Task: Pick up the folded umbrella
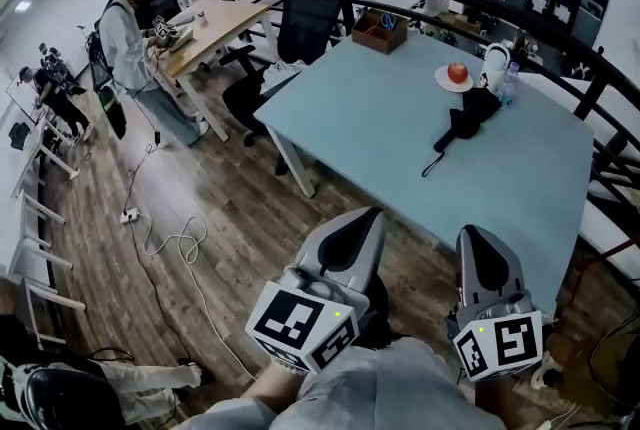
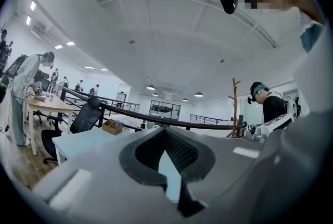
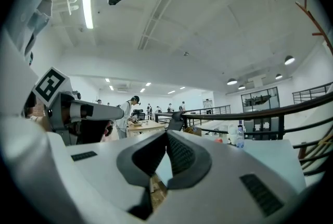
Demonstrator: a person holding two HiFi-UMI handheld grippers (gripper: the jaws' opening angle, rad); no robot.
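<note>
The folded black umbrella [image 1: 466, 121] lies on the far right part of the pale blue table [image 1: 380, 138], its strap trailing toward me. Both grippers are held low near my body, short of the table's near edge and well away from the umbrella. My left gripper [image 1: 368, 216] points level toward the table with its jaws shut and empty [image 2: 165, 130]. The right gripper [image 1: 469, 234] beside it also has its tips together with nothing between them [image 3: 166, 133]. Neither gripper view shows the umbrella.
A plate with a red apple [image 1: 457, 73], a white mug [image 1: 494, 64] and a bottle [image 1: 508, 82] stand just behind the umbrella. A wooden box [image 1: 380, 30] sits at the table's far corner by a black chair [image 1: 303, 18]. A curved railing [image 1: 520, 13] bounds the right side. Cables [image 1: 170, 243] lie on the floor.
</note>
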